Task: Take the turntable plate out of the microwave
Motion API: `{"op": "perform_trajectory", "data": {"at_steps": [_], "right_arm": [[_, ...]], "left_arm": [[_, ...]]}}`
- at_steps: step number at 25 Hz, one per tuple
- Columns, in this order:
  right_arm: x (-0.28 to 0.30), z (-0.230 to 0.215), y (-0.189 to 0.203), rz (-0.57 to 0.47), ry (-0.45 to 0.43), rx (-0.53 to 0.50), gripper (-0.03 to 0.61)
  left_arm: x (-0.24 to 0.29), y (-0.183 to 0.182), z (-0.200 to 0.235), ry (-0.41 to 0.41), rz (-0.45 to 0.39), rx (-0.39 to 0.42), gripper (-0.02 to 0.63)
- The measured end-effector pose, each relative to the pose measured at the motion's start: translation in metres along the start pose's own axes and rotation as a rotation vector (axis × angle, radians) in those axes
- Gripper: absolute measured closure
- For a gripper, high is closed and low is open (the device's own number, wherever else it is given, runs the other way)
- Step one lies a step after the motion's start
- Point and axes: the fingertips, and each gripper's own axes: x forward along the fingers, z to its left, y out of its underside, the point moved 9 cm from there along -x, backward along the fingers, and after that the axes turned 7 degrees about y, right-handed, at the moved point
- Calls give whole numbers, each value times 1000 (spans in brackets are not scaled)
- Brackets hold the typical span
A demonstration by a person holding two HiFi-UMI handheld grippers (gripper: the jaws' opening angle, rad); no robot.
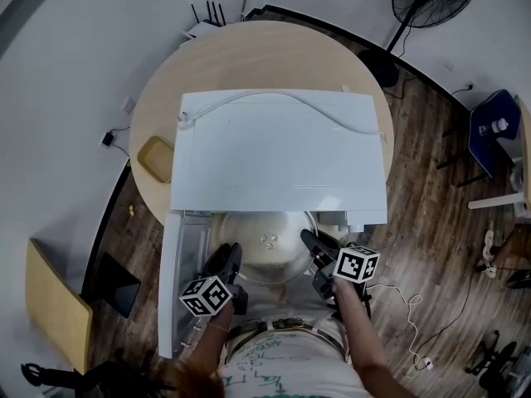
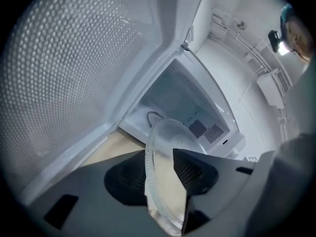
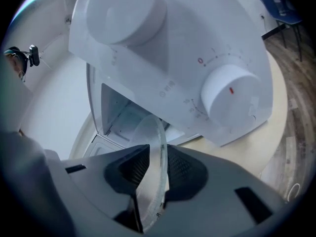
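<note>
Tongs in both hands pinch the glass turntable plate (image 1: 267, 254) by its rim, with the jaws partly closed on it: left tongs (image 1: 230, 257) at its 9 o'clock edge, right tongs (image 1: 309, 241) at 3 o'clock. Both forearms reach in from 6 o'clock, pointing slightly downward. On the round worktop (image 1: 249, 52), the white microwave (image 1: 278, 152) has its door (image 1: 170, 280) open at 7 o'clock. The plate is held at the cavity mouth, its far part hidden under the microwave's top.
</note>
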Motion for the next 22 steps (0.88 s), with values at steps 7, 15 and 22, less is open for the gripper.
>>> {"op": "perform_trajectory", "data": {"at_steps": [7, 15, 22], "right_arm": [[-30, 21, -4, -29, -12, 14, 494], [-48, 43, -1, -39, -9, 37, 494], [-60, 50, 3, -44, -18, 36, 495]], "left_arm": [[-23, -8, -30, 19, -11, 7, 460], [-44, -19, -43, 42, -10, 28, 466], [-56, -17, -51, 56, -26, 32, 471]]}}
